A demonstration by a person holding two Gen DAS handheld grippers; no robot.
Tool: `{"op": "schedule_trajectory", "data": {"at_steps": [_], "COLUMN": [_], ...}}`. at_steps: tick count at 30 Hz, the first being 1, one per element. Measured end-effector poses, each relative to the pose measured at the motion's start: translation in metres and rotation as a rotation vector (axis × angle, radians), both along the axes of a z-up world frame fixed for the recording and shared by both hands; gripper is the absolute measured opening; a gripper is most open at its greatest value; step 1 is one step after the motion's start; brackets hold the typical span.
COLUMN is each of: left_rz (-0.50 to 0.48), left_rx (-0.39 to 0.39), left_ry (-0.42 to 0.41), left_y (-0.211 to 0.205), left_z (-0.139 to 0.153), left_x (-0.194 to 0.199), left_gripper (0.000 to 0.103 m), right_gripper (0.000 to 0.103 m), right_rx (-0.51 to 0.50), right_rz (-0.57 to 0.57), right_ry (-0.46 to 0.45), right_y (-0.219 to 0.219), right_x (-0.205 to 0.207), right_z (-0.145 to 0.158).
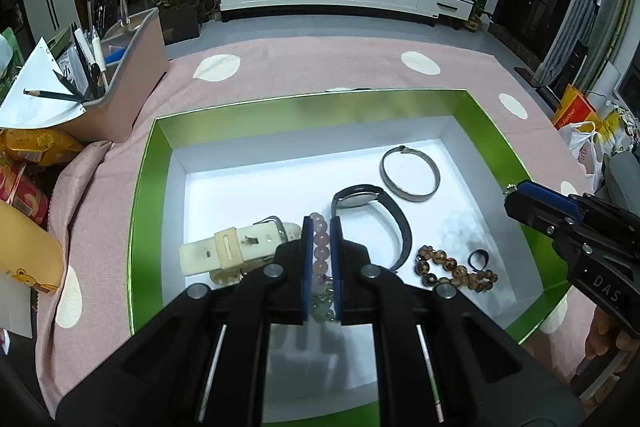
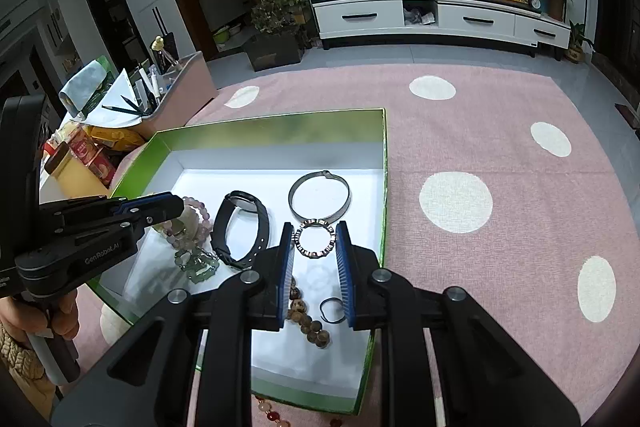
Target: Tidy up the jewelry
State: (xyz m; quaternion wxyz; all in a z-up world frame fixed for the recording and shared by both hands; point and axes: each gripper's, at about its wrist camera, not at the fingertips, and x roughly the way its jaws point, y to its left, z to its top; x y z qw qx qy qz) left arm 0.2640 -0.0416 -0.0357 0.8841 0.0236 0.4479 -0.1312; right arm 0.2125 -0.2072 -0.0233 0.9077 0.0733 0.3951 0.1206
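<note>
A pink bead bracelet [image 1: 320, 247] is clamped in the nearly closed left tool [image 1: 321, 227] and a small sparkly ring bracelet [image 2: 315, 239] in the narrow right tool [image 2: 315, 233], both held just above the green box [image 1: 304, 115].

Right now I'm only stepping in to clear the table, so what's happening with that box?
A person is sorting jewelry into a green-walled box with two handheld grippers. The left gripper is shut on a pink bead bracelet, held above the box floor. The right gripper is shut on a sparkly ring-shaped bracelet over the box's right side. Already lying in the box are a metal bangle, a black watch, a cream watch, a brown bead bracelet and a small dark ring.
</note>
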Motion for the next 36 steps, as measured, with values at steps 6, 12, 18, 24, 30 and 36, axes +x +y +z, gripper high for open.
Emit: {"op": "schedule_trajectory", "data": {"at_steps": [6, 12, 18, 24, 30, 36], "left_rz": [0.016, 0.011, 0.005, 0.003, 0.014, 0.045], "left_rx": [-0.013, -0.019, -0.023, -0.031, -0.036, -0.065], "left_ry": [0.004, -0.020, -0.055, -0.089, -0.114, -0.120], "left_y": [0.003, 0.001, -0.001, 0.003, 0.011, 0.027], "left_z": [0.000, 0.011, 0.027, 0.045, 0.059, 0.066], "left_x": [0.002, -0.004, -0.015, -0.033, -0.055, -0.081], "left_gripper": [0.008, 0.026, 0.044, 0.051, 0.057, 0.060], "right_gripper": [0.021, 0.028, 0.032, 0.032, 0.032, 0.033], "right_rx": [0.001, 0.019, 0.043, 0.059, 0.066, 0.084], "right_rz": [0.002, -0.015, -0.040, -0.068, -0.088, -0.103], "right_ry": [0.007, -0.020, -0.059, -0.090, -0.108, -0.108], "right_y": [0.000, -0.009, -0.026, -0.044, -0.058, -0.066], "right_x": [0.001, -0.004, -0.020, -0.044, -0.072, -0.100], "right_z": [0.000, 0.009, 0.023, 0.035, 0.043, 0.044]}}
